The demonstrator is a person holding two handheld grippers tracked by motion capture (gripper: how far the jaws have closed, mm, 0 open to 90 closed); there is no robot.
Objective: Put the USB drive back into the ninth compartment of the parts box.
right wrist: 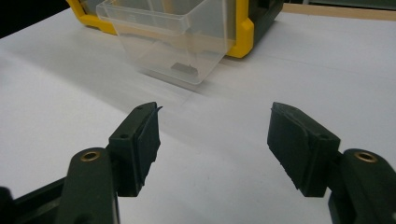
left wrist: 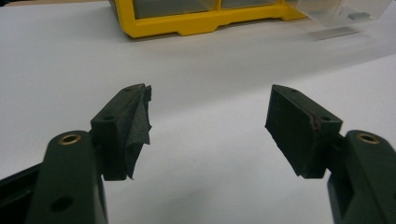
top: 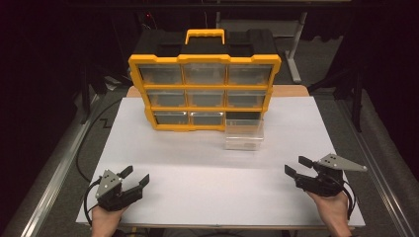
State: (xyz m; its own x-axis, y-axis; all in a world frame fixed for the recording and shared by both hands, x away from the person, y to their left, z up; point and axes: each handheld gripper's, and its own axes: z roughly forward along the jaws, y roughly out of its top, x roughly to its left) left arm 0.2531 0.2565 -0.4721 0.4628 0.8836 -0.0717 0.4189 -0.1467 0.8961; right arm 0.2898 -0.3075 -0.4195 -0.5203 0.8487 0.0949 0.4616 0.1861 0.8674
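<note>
A yellow and black organizer with clear drawers stands upright at the back of the white table. Its bottom right slot is empty and dark. A clear plastic drawer sits on the table right in front of that slot, also seen up close with a small dark piece inside. My left gripper rests open near the front left edge, nothing between its jaws. My right gripper is open at the front right, its jaws pointing toward the drawer.
The organizer's yellow base runs along the top of the left gripper view. A wooden tabletop edge shows behind the white sheet. Metal floor rails flank the table on both sides.
</note>
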